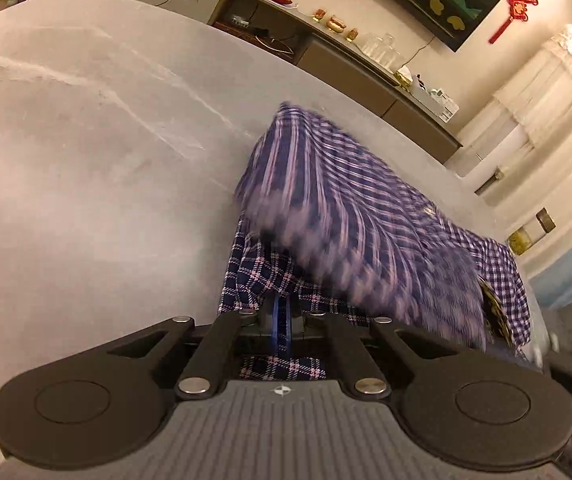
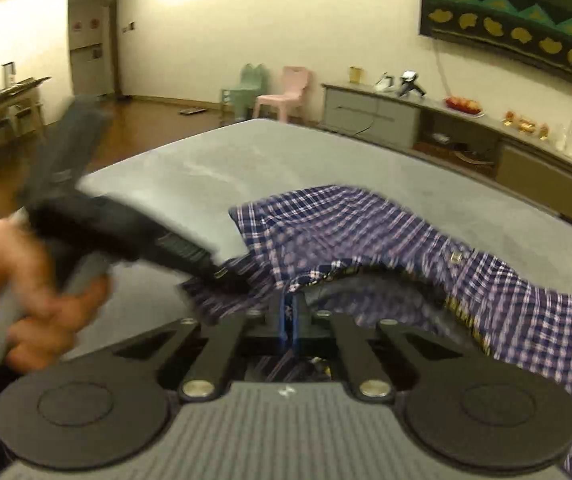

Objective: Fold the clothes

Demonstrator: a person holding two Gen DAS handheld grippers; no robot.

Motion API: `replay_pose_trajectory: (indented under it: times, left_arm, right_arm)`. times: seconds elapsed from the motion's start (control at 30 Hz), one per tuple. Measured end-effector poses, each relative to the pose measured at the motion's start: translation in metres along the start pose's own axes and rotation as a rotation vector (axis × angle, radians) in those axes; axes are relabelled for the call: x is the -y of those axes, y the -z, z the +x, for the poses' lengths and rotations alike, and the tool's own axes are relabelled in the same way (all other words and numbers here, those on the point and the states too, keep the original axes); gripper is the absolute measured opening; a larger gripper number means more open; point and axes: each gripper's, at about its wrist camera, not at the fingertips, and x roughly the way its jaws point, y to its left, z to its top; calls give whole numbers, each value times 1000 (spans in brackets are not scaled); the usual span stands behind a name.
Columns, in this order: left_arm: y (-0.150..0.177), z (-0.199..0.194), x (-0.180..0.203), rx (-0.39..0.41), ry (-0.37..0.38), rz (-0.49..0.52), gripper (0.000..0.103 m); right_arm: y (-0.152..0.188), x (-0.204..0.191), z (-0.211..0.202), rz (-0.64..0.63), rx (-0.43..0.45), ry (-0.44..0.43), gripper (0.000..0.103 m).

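Observation:
A blue, white and pink checked shirt (image 1: pixel 349 216) lies partly lifted over the grey table (image 1: pixel 86 140). My left gripper (image 1: pixel 282 320) is shut on the shirt's near edge, with cloth bunched around the blue pads. In the right wrist view the same shirt (image 2: pixel 365 224) drapes to the right, blurred by motion. My right gripper (image 2: pixel 290 320) is shut on a fold of it. The left gripper's body (image 2: pixel 134 232) and the hand holding it show at the left, their tip at the shirt's left edge.
A long low cabinet (image 2: pixel 465 132) with fruit, glasses and small items runs along the far wall behind the table. A pink chair (image 2: pixel 286 92) and a green chair (image 2: pixel 244 90) stand beyond the table's far end. A wooden desk (image 2: pixel 2 108) is far left.

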Motion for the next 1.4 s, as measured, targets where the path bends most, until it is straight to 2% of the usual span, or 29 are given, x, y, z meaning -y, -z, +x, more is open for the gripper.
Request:
replay_pose_trajectory:
  times: [0.17,0.23,0.27,0.3,0.37,0.43,0.5,0.53,0.6,0.63,0.7,0.77,0.83,0.93,1.0,1.03,1.07,1.1,1.13,1.17,1.2,1.27,1.3,1.33,1.37,1.4]
  left_arm:
    - [-6,-8,-4,28,-17,-50,2]
    - [-10,-22,-11,101,-65,-80,3]
    - [-12,-32,-14,151,-94,-86,3]
    - [-15,-42,-12,206,-119,-72,3]
    - [-21,-59,5,296,-128,26,3]
    - [-29,-64,36,332,-77,184,4]
    - [-35,-47,65,276,-23,314,4]
    - [-35,-33,73,236,-25,359,7]
    - [-31,2,77,143,-91,419,7]
    - [-29,14,73,110,-120,417,7]
    - [-28,26,48,77,-168,337,7]
    - [-32,26,32,65,-202,275,7]
    - [-35,24,24,74,-267,262,7]
    - [-35,14,24,106,-306,225,7]
    - [-32,-6,37,187,-309,238,7]
    - [-29,-21,48,238,-277,253,7]
    - [-26,-34,59,259,-207,250,7]
    - [-24,-41,68,240,-98,209,7]
    - [-21,-41,77,181,48,136,10]
    - [-14,-34,88,106,167,81,11]
    - [-6,-22,102,34,227,68,11]
    - [12,6,127,-77,290,55,12]
    - [20,20,136,-127,311,35,24]
    - [28,32,143,-166,319,14,45]
    - [33,41,149,-182,312,-4,55]
    - [37,48,154,-182,303,-14,71]
  right_arm:
    - [35,-6,15,22,-109,8,3]
    - [36,0,12,57,-111,-13,7]
    - [30,6,6,80,-104,-53,12]
    - [25,12,-3,102,-93,-92,14]
    - [11,34,-39,152,-11,-128,29]
    - [0,74,-77,215,87,-34,36]
    - [0,122,-90,280,87,139,36]
    - [0,144,-93,302,74,219,38]
    - [9,177,-76,283,-35,324,38]
    - [18,187,-66,285,-90,309,38]
    - [42,201,-48,352,-195,210,37]
    - [62,199,-45,359,-251,180,35]
    - [62,193,-56,355,-291,159,35]
    - [65,186,-66,326,-294,159,35]
    - [59,181,-82,323,-235,204,36]
    - [57,179,-90,324,-197,214,44]
    - [56,178,-98,328,-159,229,54]
    - [57,182,-104,343,-125,265,61]
    - [58,188,-104,368,-106,310,72]
    - [60,196,-103,404,-108,351,74]
    - [63,205,-102,445,-108,380,74]
    - [66,221,-98,559,-95,365,73]
    - [68,229,-97,615,-86,353,73]
    - [71,234,-97,665,-74,325,71]
    - [76,237,-95,708,-76,303,69]
    - [81,240,-92,752,-78,281,67]
